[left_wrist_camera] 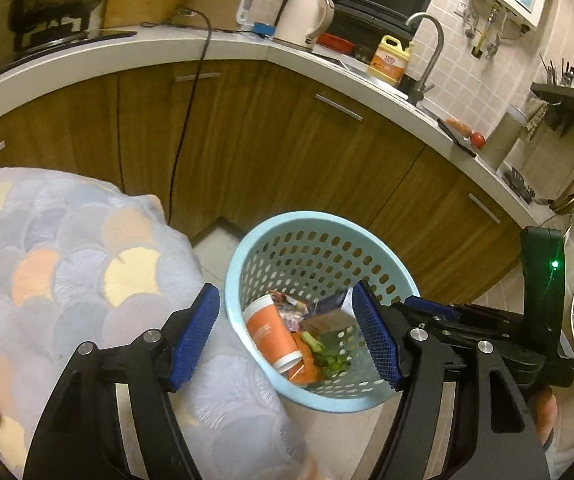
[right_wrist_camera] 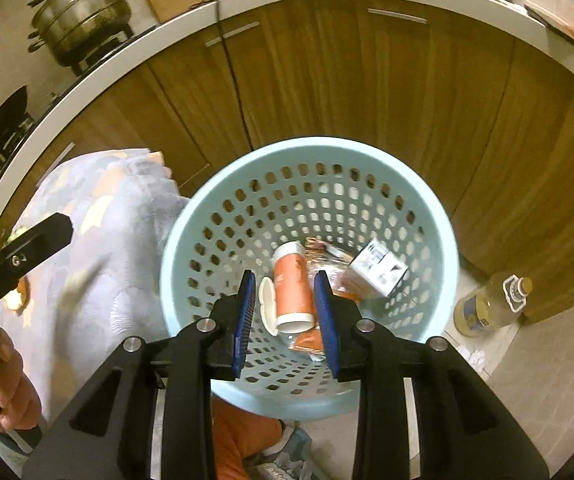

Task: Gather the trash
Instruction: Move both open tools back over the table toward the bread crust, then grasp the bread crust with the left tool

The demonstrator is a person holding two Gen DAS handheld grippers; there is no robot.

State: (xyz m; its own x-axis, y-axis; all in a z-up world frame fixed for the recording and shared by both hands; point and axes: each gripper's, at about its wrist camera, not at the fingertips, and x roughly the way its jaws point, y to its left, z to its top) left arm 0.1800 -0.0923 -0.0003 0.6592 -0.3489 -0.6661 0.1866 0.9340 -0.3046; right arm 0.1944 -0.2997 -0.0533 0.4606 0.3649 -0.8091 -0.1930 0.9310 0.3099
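Trash already lies in the basket (right_wrist_camera: pixel 439 216) below both my empty jaws; right gripper (right_wrist_camera: pixel 287 320) narrow, left gripper (left_wrist_camera: pixel 287 340) wide, cup (right_wrist_camera: pixel 293 292) lengthwise between my right jaws.

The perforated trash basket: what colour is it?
Light blue basket, best seen in the right wrist view.

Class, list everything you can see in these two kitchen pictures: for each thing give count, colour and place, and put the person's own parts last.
Basket: one, pale blue, on the floor by the cabinets.
Cup: one, orange and white, lying in the basket.
Lid: one, white, beside the cup.
Carton: one, white, in the basket.
Vegetable scraps: some, green, in the basket.
Cloth: one, pastel scale pattern, left of the basket.
Oil bottle: one, yellow, on the floor.
Pot: one, steel, on the stove.
Kettle: one, cream, on the counter.
Left gripper: black and blue, open above the basket.
Right gripper: black and blue, open above the basket.
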